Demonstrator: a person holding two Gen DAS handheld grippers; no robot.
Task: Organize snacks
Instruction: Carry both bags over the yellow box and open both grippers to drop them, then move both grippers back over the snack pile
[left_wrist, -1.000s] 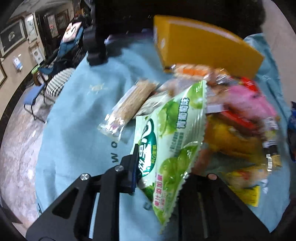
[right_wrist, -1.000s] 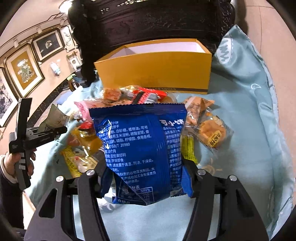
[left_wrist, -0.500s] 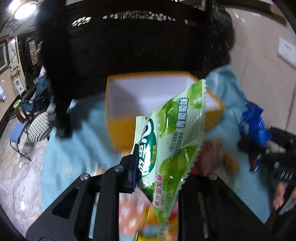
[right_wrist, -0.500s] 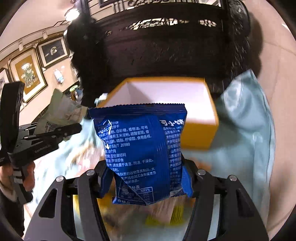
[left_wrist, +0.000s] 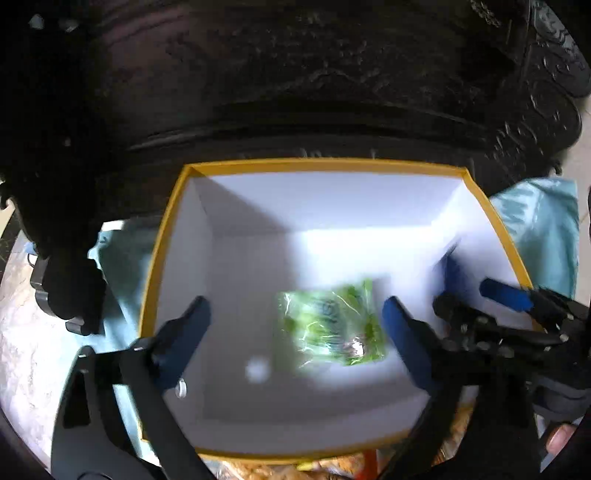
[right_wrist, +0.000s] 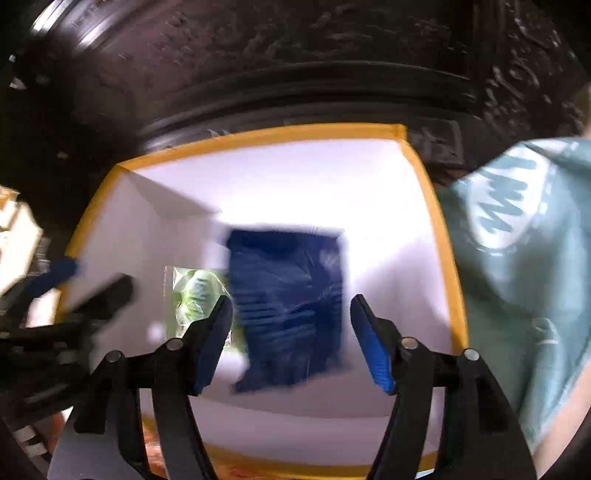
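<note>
Two packets (left_wrist: 328, 325) (right_wrist: 288, 314) lengthwise, pointing at box's (left_wrist: 317, 166) far wall.

You see dark carved wooden furniture (left_wrist: 332, 92) across the upper frame. A light blue cloth (right_wrist: 524, 258) lies at the right.

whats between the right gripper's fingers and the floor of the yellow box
The blue snack bag, blurred and clear of the open right gripper, with the yellow box below it. The right wrist view shows this.
</note>
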